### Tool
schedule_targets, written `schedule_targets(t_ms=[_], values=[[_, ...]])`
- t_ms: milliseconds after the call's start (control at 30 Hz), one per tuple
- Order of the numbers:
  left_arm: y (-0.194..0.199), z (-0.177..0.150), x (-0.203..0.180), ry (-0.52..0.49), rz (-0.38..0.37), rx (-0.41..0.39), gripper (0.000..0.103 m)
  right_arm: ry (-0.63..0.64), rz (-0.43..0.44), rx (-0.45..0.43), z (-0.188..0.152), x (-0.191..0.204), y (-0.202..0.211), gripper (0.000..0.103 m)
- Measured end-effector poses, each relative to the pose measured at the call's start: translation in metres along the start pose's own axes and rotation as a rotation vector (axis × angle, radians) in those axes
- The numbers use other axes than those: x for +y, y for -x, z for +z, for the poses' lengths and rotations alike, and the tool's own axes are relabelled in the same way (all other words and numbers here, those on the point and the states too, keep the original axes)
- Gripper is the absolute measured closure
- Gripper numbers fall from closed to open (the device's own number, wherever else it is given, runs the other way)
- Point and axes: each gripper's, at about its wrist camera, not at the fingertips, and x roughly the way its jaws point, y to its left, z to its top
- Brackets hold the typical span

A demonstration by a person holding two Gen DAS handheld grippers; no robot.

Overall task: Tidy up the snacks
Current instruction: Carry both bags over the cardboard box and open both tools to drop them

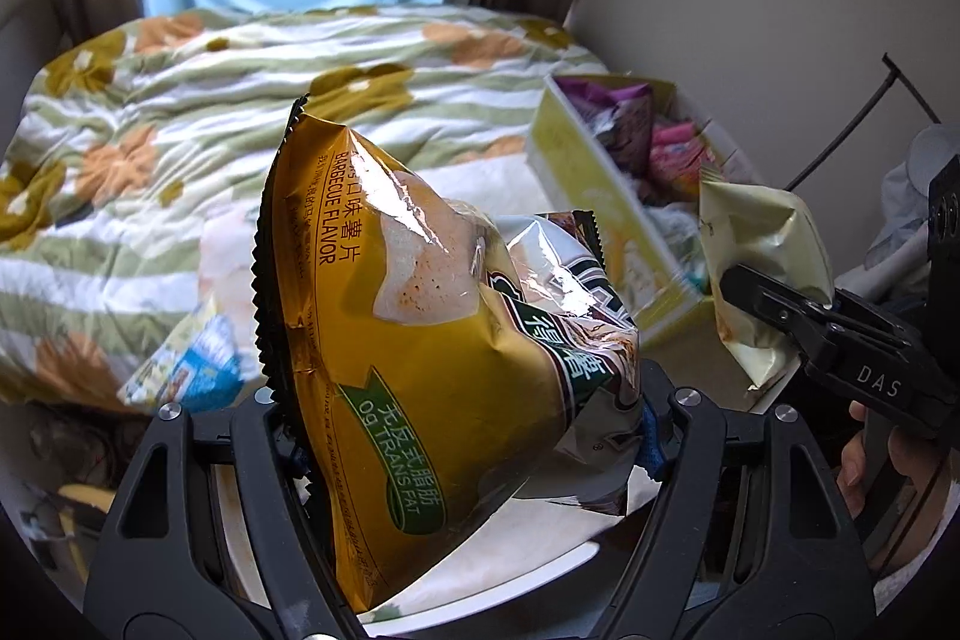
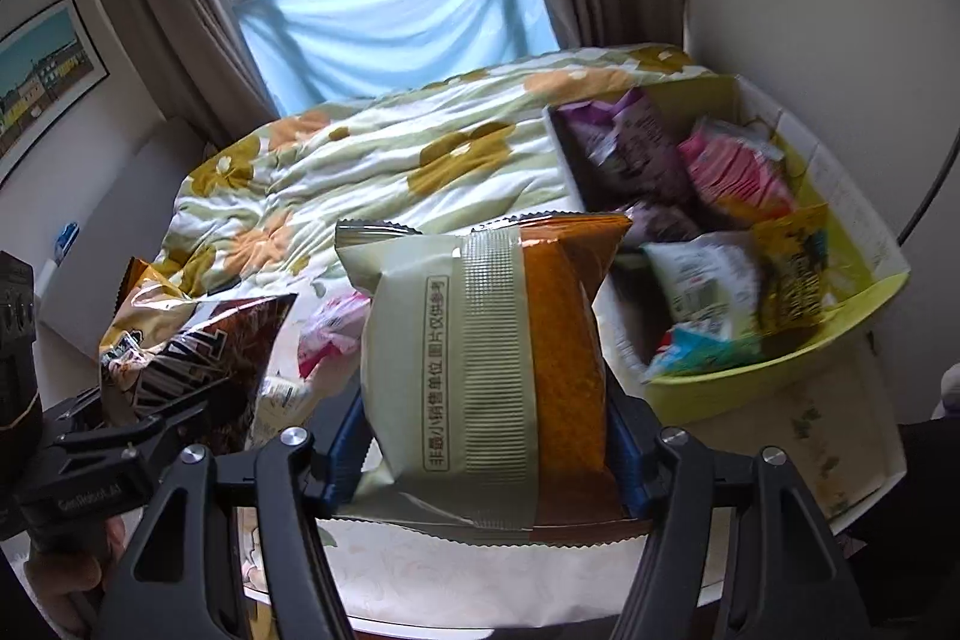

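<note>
A: Left wrist view first. The left tool (image 1: 474, 436) is clenched on the yellow barbecue chip bag (image 1: 384, 316), which stands up between its fingers, clear of the bed (image 1: 180, 100). How will it handle?

B: Light, I judge, and puffed with air: soft walls, brittle chips inside. The glossy film looks slippery. The grip sits low, near the bottom seam, where crumpled film gives something to bite. Squeezing the belly would risk crushing the chips.

A: At the right edge of that view, the right tool (image 1: 774, 304) holds a pale bag (image 1: 756, 256) just in front of the yellow box (image 1: 576, 184), which already has packets in it.

B: Right wrist view. The right tool (image 2: 480, 466) grips that pale and orange snack bag (image 2: 486, 352) between its blue pads (image 2: 342, 454), low on the pack, back seam facing the camera. It looks equally light and puffy; the flat crimped ends are the safer hold.

A: And the rest?

B: The left tool (image 2: 129, 439) shows at the left with its bag. The box (image 2: 780, 370) lies to the right on the bed, part full. More packets (image 2: 330, 328) lie loose on the quilt (image 2: 360, 148) between the 2 bags.
</note>
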Motion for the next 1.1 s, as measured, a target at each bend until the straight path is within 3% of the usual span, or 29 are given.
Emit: schedule_targets(t_ms=[267, 633, 700, 767, 833, 1100], values=[[-0.022, 0.042, -0.079, -0.024, -0.046, -0.037, 0.03, 0.005, -0.026, -0.032, 0.033, -0.074, 0.028, 0.041], [-0.116, 0.088, -0.196, -0.019, -0.072, -0.015, 0.03, 0.037, -0.011, -0.028, 0.074, -0.178, 0.022, 0.041], [-0.133, 0.091, -0.208, 0.008, -0.077, -0.004, 0.029, 0.046, -0.005, -0.016, 0.079, -0.193, 0.016, 0.041], [-0.147, 0.092, -0.217, 0.041, -0.079, -0.01, 0.02, 0.057, 0.002, -0.009, 0.083, -0.205, 0.012, 0.041], [-0.158, 0.09, -0.224, 0.057, -0.056, -0.015, 0.0, 0.065, 0.006, -0.001, 0.086, -0.215, 0.009, 0.041], [-0.17, 0.071, -0.217, 0.109, 0.041, 0.029, 0.0, 0.091, 0.041, 0.013, 0.095, -0.239, 0.0, 0.041]])
